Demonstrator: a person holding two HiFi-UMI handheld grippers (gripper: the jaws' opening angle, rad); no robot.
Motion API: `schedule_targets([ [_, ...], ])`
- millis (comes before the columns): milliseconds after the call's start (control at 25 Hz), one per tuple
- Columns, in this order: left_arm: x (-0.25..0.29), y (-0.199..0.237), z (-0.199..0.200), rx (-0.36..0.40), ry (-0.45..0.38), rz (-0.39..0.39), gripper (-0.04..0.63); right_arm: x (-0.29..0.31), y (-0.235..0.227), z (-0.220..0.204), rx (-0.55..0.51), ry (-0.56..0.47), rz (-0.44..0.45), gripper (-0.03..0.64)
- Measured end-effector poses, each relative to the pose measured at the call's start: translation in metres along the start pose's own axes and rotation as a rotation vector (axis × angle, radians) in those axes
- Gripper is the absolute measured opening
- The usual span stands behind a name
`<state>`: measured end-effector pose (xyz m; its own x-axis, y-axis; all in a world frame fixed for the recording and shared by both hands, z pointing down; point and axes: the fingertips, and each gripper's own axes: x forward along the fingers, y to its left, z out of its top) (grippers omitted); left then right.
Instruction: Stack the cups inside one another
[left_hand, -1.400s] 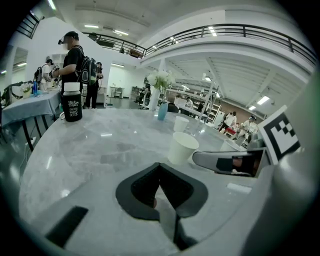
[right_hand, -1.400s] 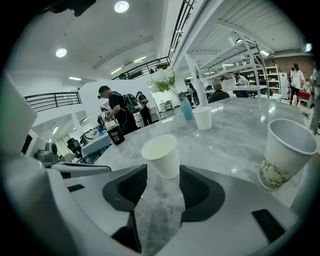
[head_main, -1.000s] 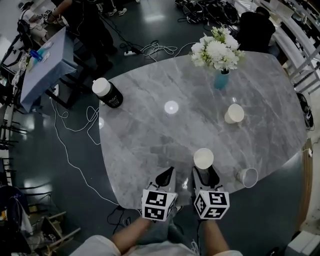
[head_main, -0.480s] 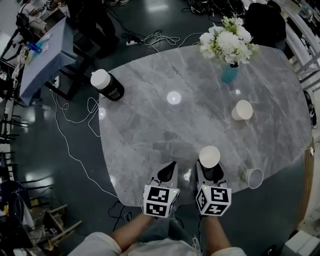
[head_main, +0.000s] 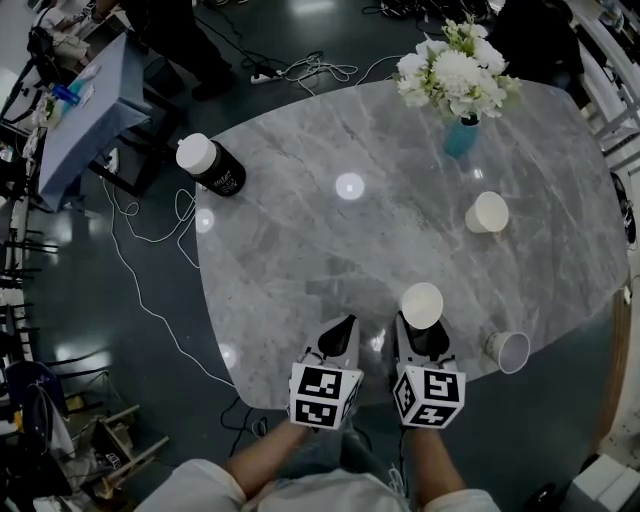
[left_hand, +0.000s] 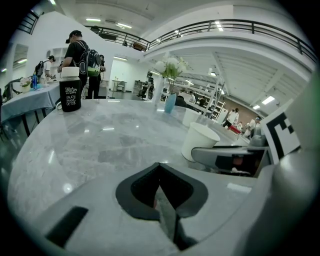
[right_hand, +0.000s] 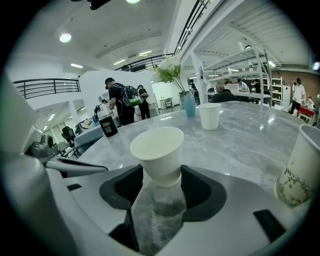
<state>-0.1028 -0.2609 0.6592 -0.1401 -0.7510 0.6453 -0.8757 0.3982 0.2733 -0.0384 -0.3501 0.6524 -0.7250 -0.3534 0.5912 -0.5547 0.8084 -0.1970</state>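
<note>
Overall, three cups; one cup in right gripper.

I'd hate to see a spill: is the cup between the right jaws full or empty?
Empty: the cup in the right gripper shows only bare white inside, no liquid, in head and right gripper views.

black bottle | flower vase | marble table | blue-cloth side table

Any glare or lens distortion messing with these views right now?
Head view: dim, bright glare spots on the table, edges bowed. Left gripper view: heavy fisheye, dark corners, cup sharp. Right gripper view: same fisheye; cup between the jaws sharp, second cup stretched at the frame edge.
</note>
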Motion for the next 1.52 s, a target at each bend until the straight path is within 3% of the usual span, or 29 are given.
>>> schedule_targets([
  [600, -0.007, -0.025, 0.007, 0.029, -0.015, -0.033, -0.005, -0.029, -0.006, 0.009, 0.028, -0.039, 0.002, 0.216],
  [1000, -0.024, -0.06, 0.013, 0.089, -0.028, -0.076, -0.005, -0.07, -0.012, 0.022, 0.05, -0.082, -0.014, 0.216],
  [1520, -0.041, -0.12, 0.041, 0.172, -0.082, -0.166, -0.005, -0.129, -0.042, 0.051, 0.062, -0.162, -0.104, 0.216],
])
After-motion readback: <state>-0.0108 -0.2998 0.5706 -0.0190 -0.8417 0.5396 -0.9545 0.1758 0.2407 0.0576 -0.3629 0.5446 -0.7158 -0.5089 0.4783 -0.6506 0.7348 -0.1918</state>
